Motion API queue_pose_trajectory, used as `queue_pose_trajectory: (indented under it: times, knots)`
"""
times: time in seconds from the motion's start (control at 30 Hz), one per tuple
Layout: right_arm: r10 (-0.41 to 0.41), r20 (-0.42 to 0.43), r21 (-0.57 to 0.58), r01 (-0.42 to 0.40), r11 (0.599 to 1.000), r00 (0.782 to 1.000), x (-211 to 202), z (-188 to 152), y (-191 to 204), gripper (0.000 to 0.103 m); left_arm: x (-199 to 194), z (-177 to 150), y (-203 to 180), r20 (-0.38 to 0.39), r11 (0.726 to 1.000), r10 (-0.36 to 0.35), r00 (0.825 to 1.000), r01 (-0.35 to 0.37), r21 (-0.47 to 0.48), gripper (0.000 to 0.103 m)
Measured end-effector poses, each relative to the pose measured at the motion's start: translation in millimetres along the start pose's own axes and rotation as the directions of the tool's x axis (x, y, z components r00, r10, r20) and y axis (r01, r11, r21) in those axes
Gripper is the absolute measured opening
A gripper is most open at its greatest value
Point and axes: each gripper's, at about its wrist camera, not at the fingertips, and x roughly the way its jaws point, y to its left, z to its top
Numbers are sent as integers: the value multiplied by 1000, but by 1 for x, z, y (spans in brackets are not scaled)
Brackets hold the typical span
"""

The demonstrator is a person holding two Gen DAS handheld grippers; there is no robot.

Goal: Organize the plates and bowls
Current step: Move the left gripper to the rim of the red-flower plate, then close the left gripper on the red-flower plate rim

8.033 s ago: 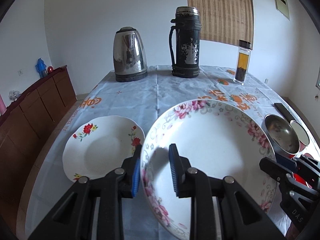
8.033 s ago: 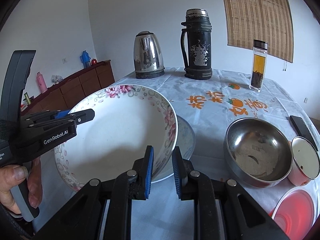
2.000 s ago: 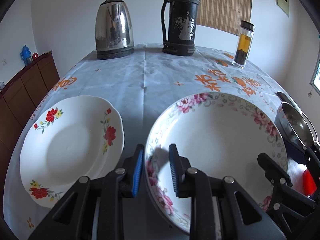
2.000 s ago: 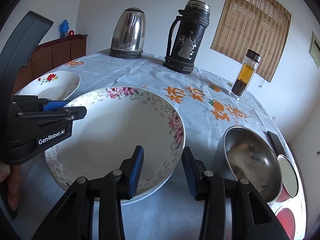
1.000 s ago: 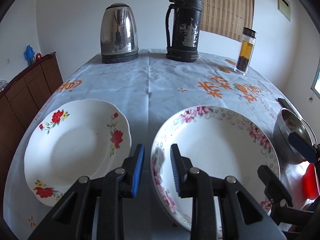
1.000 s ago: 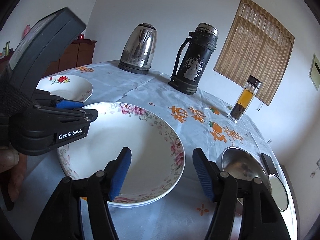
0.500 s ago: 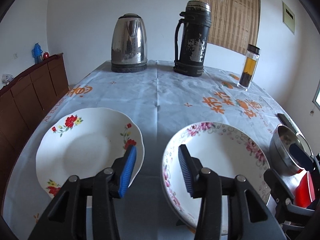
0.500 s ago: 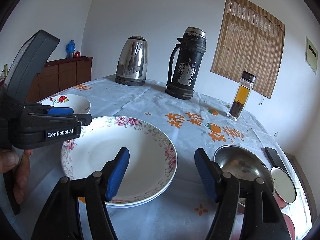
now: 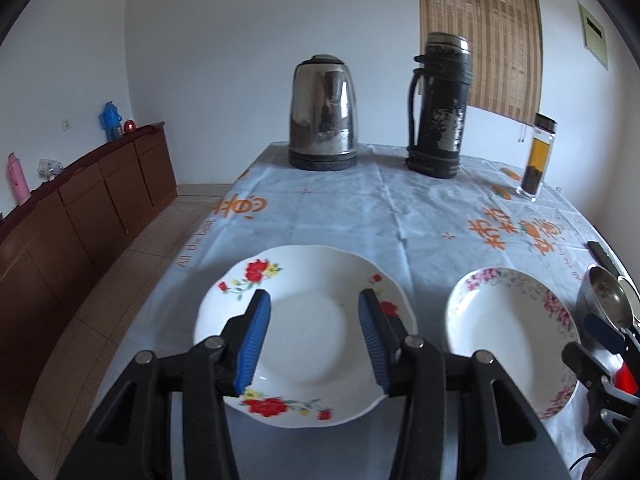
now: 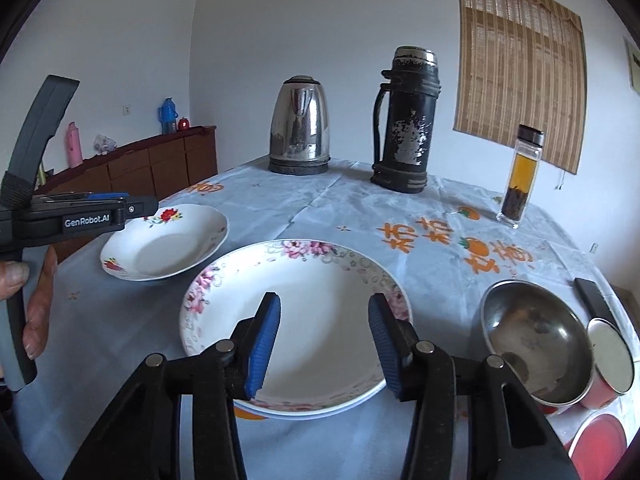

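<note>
Pink-flowered white porcelain plate (image 10: 320,320), released, rests stacked on another plate. Left gripper (image 9: 312,336), jaws spread and empty after opening, now faces the red-flowered white plate (image 9: 304,320). Right gripper (image 10: 324,340) jaws, just narrowed, stay spread and empty.

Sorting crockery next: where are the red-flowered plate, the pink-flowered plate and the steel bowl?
red-flowered plate (image 9: 312,332), left wrist view, bare centre.
pink-flowered plate (image 10: 324,312), right wrist view, bare centre.
steel bowl (image 10: 536,340), right wrist view, inner wall.

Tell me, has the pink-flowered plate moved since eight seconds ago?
Yes. The pink-flowered plate was then held tilted above the table; now it lies flat on another plate, between the red-flowered plate and the steel bowl.
</note>
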Motion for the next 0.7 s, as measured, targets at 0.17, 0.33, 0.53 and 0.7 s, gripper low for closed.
queue_pose_trajectory:
  times: [0.17,0.33,0.53,0.7]
  knots:
    - [109,-21,15,-109,994,994,9,17,21,44,21,7,36,-22,997,69,997,-70,-33,46]
    - [199,-75,40,-197,980,977,33,41,45,44,51,0,60,-73,993,64,995,-71,-95,46]
    - [230,-140,70,-222,973,963,70,58,73,40,62,-9,60,-99,996,43,994,-51,-74,46]
    - [180,-174,48,-174,984,968,94,60,95,34,68,-12,70,-139,993,26,990,-41,-108,46]
